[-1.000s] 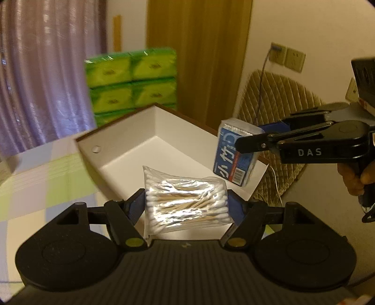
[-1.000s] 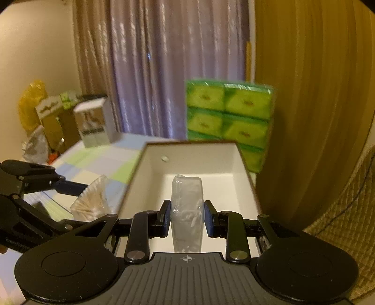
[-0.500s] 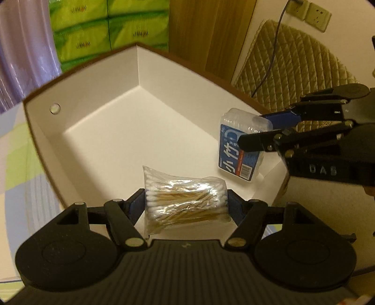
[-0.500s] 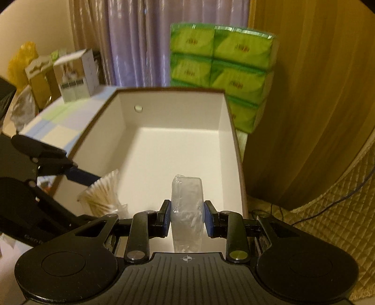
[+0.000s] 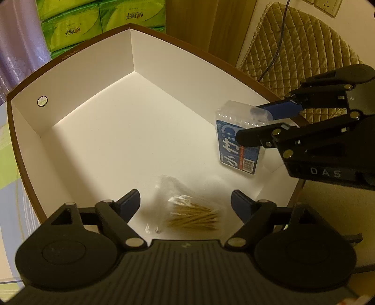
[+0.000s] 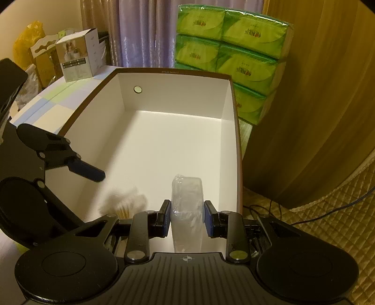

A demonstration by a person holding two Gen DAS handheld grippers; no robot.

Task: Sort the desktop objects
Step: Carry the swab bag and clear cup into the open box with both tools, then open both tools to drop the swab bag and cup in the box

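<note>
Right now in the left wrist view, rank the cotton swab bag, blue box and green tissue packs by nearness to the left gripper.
1. Cotton swab bag, between the open left gripper fingers.
2. Blue box, right, inside the white box.
3. Green tissue packs, behind it.

A stack of green tissue packs (image 6: pixel 234 47) wrapped in clear film stands against a wooden panel (image 6: pixel 328 93), with pale purple curtains (image 6: pixel 145 30) hanging just to its left. On the far left of the counter (image 6: pixel 49 98), covered in a cloth of pale green and lilac squares, sits a small white carton (image 6: pixel 78 58) with a picture on its front, and behind it an open brown cardboard box (image 6: pixel 44 58) and a yellow plastic bag (image 6: pixel 25 44). A quilted tan cushion (image 5: pixel 295 44) leans by the wall, a dark cable (image 5: pixel 279 42) running down across it from a wall socket (image 5: pixel 325 4).
</note>
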